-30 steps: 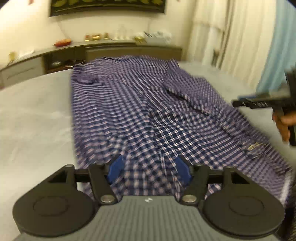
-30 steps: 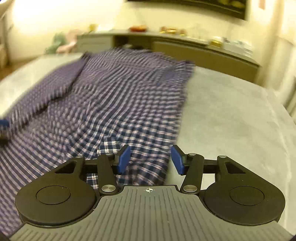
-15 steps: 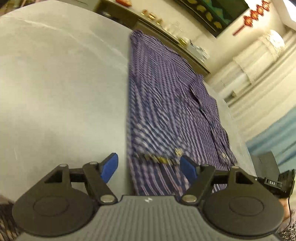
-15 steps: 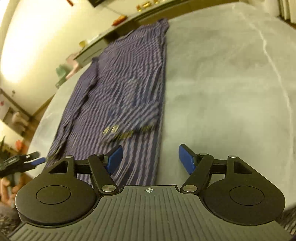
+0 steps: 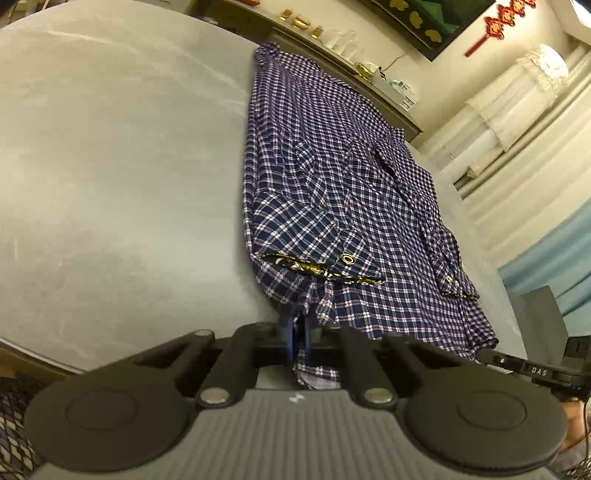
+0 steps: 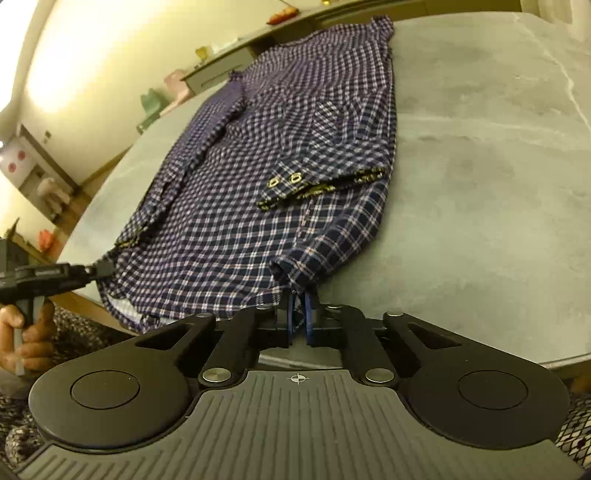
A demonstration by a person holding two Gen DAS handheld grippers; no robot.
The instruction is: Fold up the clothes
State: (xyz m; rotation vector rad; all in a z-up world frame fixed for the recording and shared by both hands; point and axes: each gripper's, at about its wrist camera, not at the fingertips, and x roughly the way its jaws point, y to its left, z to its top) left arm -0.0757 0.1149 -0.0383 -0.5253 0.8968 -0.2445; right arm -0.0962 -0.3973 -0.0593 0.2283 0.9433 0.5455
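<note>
A smooth grey table with a matte, faintly streaked top fills the left and centre of the left wrist view, and on it lies one navy-and-white checked button shirt, spread lengthwise from the upper centre to the near edge at lower right.

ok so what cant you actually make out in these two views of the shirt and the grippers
- Left wrist view: the shirt hem corner in the left gripper is hidden by the fingers and gripper body.
- Right wrist view: the hem corner in the right gripper is likewise covered.
- Both views: the shirt's underside lies against the table.
- Both views: sideboard items are too small.
</note>
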